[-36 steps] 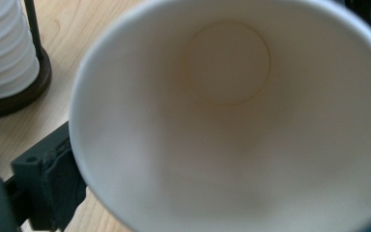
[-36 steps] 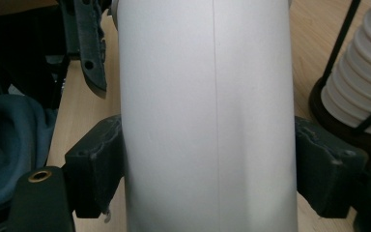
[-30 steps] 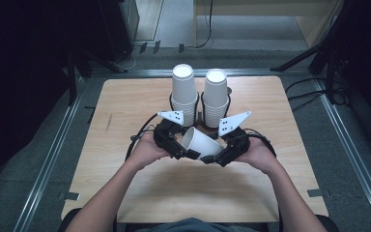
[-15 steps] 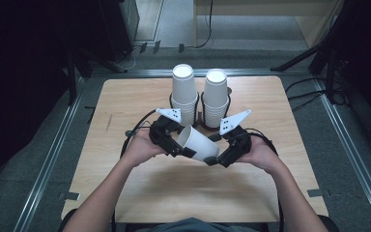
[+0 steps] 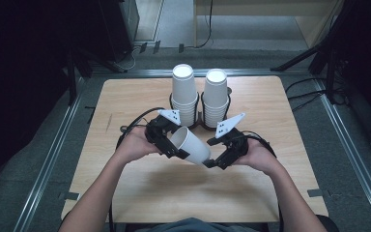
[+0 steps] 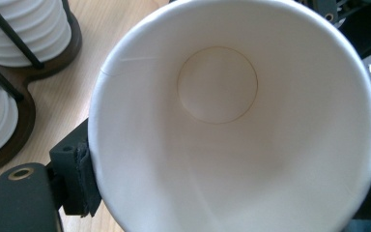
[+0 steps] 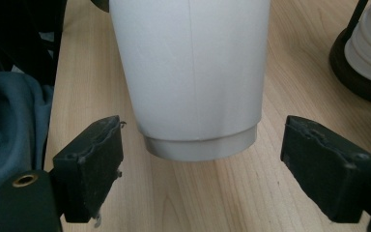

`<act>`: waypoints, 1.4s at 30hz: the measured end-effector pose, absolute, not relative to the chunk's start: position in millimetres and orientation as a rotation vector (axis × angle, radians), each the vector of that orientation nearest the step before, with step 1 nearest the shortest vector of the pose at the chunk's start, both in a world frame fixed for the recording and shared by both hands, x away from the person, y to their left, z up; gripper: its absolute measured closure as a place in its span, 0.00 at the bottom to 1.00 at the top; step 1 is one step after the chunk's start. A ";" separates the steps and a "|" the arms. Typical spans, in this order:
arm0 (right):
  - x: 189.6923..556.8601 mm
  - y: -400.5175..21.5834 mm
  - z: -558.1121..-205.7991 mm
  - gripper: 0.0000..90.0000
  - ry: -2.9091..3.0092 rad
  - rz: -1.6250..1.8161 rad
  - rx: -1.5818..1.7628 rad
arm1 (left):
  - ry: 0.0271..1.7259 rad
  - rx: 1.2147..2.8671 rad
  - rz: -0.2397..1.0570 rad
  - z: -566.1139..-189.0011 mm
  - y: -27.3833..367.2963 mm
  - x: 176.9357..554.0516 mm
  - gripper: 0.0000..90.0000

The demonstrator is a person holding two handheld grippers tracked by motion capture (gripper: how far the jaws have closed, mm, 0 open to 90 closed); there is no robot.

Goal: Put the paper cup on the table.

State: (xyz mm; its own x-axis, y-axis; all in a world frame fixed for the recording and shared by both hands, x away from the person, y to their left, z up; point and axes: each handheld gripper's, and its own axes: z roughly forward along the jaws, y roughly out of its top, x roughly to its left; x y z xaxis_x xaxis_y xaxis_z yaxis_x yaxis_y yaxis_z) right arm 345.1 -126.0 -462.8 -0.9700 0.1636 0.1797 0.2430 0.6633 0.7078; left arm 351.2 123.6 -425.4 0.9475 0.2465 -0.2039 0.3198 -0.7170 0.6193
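Observation:
A white paper cup (image 5: pixel 191 144) lies on its side above the wooden table (image 5: pixel 280 193), mouth toward my left gripper (image 5: pixel 173 142) and base toward my right gripper (image 5: pixel 217 162). The left gripper is shut on the cup's rim end. In the left gripper view I look straight into the cup (image 6: pixel 232 121), with a black pad (image 6: pixel 79 179) pressed against its wall. In the right gripper view the cup's base (image 7: pixel 200 145) hangs between the wide-spread jaws of the right gripper (image 7: pixel 210 169), clear of both pads (image 7: pixel 94 159).
Two tall stacks of upside-down white cups (image 5: pixel 183 94) (image 5: pixel 216 96) stand in a dark wire-and-wood holder (image 5: pixel 200 123) just behind the hands. Cables trail from both grippers. Blue-grey cloth (image 7: pixel 9 125) shows at the left of the right gripper view.
Both hands and the cup have shifted only slightly. The left gripper's hold on the cup looks the same.

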 end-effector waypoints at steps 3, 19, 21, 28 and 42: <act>346.5 -125.3 -465.8 0.17 -2.779 -1.191 -0.350 | 0.398 2.434 -0.126 -427.9 120.9 352.0 0.13; 348.6 -107.1 -484.4 0.19 -2.801 -1.148 -0.316 | 0.341 2.594 -0.082 -444.4 96.8 351.2 0.12; 349.0 -103.3 -487.8 0.19 -2.803 -1.138 -0.306 | 0.339 2.600 -0.084 -445.6 93.8 351.1 0.12; 346.2 -95.3 -490.1 0.24 -2.797 -1.153 -0.255 | 0.331 2.593 -0.094 -446.0 89.2 349.5 0.11; 349.0 -104.1 -484.1 0.24 -2.795 -1.189 -0.288 | 0.405 2.406 -0.135 -439.8 107.5 355.5 0.00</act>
State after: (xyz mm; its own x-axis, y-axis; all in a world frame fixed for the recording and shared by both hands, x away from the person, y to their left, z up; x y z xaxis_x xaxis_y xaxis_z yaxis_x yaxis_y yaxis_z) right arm 349.0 -104.1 -484.1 -0.9781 0.1376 0.1559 0.2077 0.6791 0.7040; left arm 355.5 107.5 -439.8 0.9462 0.2525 -0.2024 0.3234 -0.7178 0.6165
